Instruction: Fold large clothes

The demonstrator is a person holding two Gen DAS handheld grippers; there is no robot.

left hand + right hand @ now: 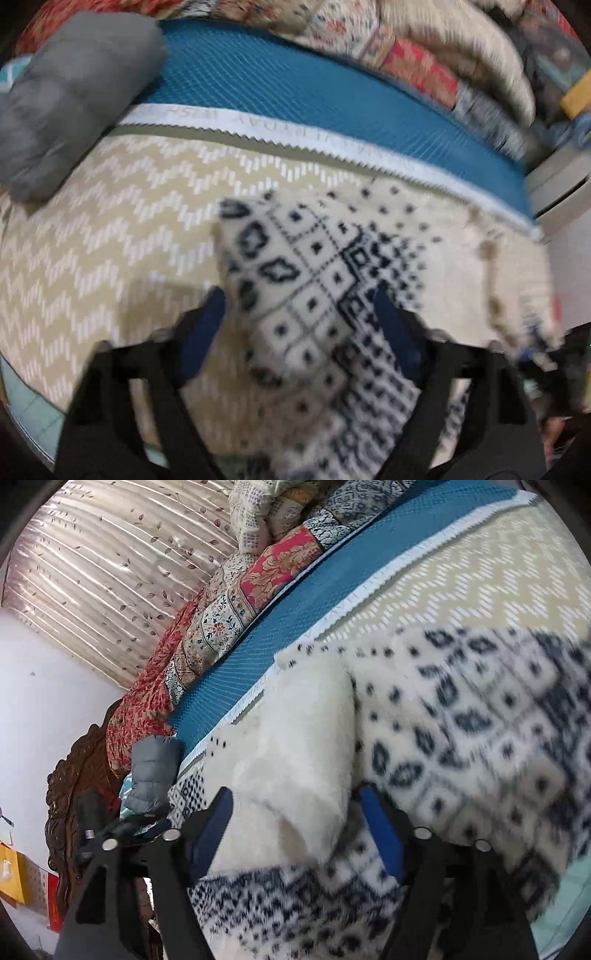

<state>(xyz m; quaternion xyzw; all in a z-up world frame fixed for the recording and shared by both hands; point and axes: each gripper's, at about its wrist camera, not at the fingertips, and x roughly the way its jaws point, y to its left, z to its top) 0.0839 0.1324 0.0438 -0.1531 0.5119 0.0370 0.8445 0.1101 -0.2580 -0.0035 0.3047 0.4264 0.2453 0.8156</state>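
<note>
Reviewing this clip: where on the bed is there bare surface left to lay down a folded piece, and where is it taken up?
Free: the beige zigzag mat between the grey puffer jacket, the white trim and the patterned fleece garment; also the blue mattress strip beyond the trim. Crowded: the fleece side and the quilts along the far edge.

The fleece garment (461,716) is thick, fuzzy cloth, cream with a dark knit-style pattern; its turned-over inside (295,738) is plain, shaggy pile. Under it lies a flat-woven mat (110,229), matt beige with a white zigzag weave. The blue mat (295,88) behind has a ribbed, mesh-like texture and a white pinked trim. The grey roll (74,96) is smooth, puffy quilted fabric. The curtain (110,572) looks satiny and glossy. The headboard (74,786) is dark carved wood.
</note>
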